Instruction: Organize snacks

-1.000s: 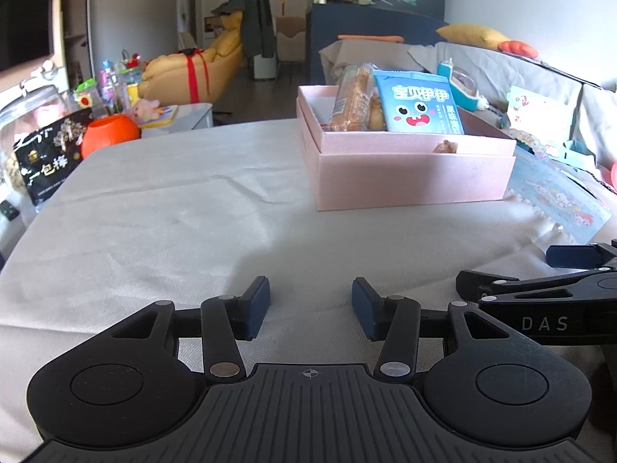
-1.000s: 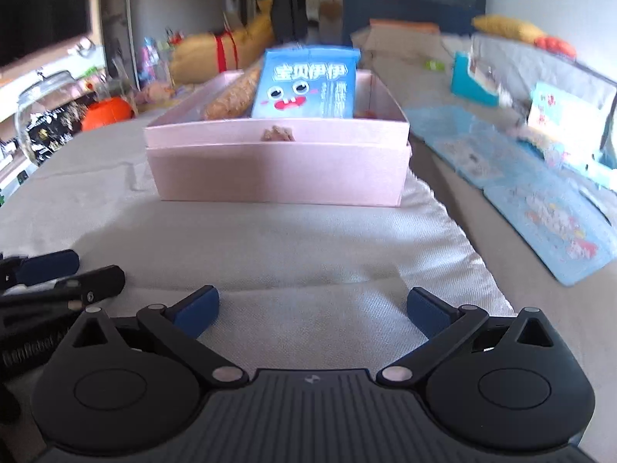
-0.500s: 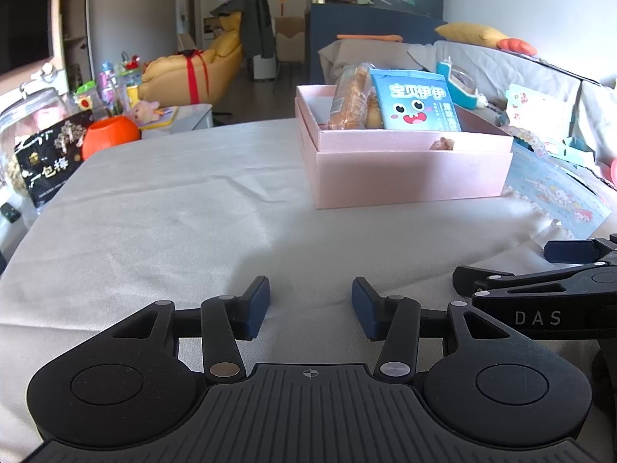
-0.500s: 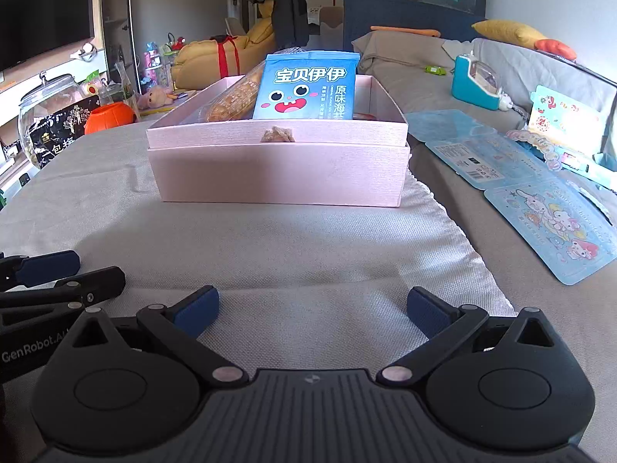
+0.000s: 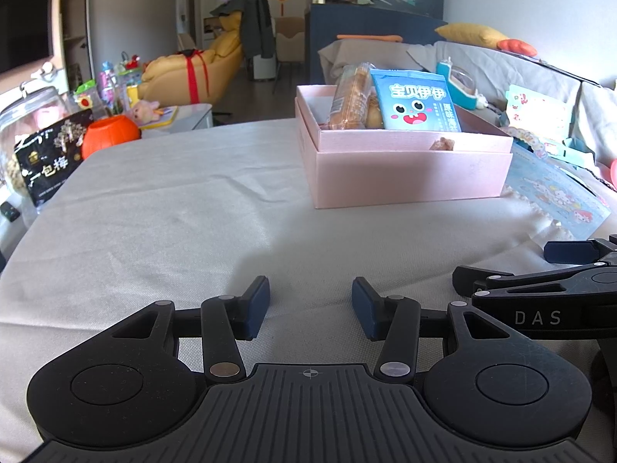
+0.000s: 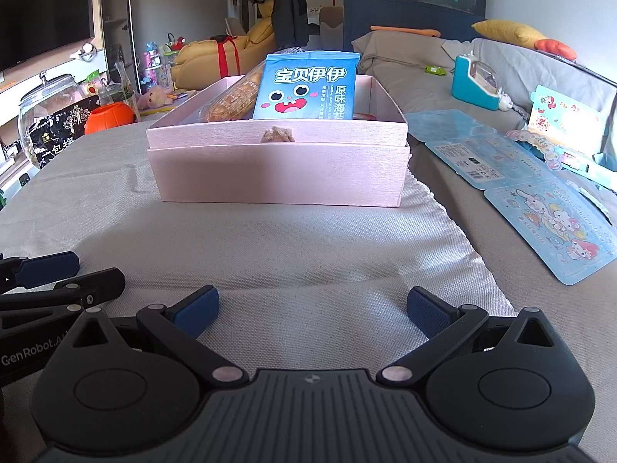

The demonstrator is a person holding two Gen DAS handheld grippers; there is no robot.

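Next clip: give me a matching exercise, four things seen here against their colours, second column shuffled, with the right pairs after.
Things:
1. box
2. snack bag with a cartoon face
3. pumpkin-shaped pot
4. cushion on the sofa back

Colours:
A. orange
B. yellow
C. pink
D. blue

Pairs: 1-C, 2-D, 3-A, 4-B

The blue snack packet [image 6: 306, 87] standing in the pink box [image 6: 277, 177] reads 宝贝伊伊, with 原味海苔 down its right side. "DAS" marks the right gripper [image 5: 538, 318]; "GenRobot.AI", cut off, marks the left gripper [image 6: 27, 355]. The far-left black bag [image 5: 52, 158] shows 包梅.
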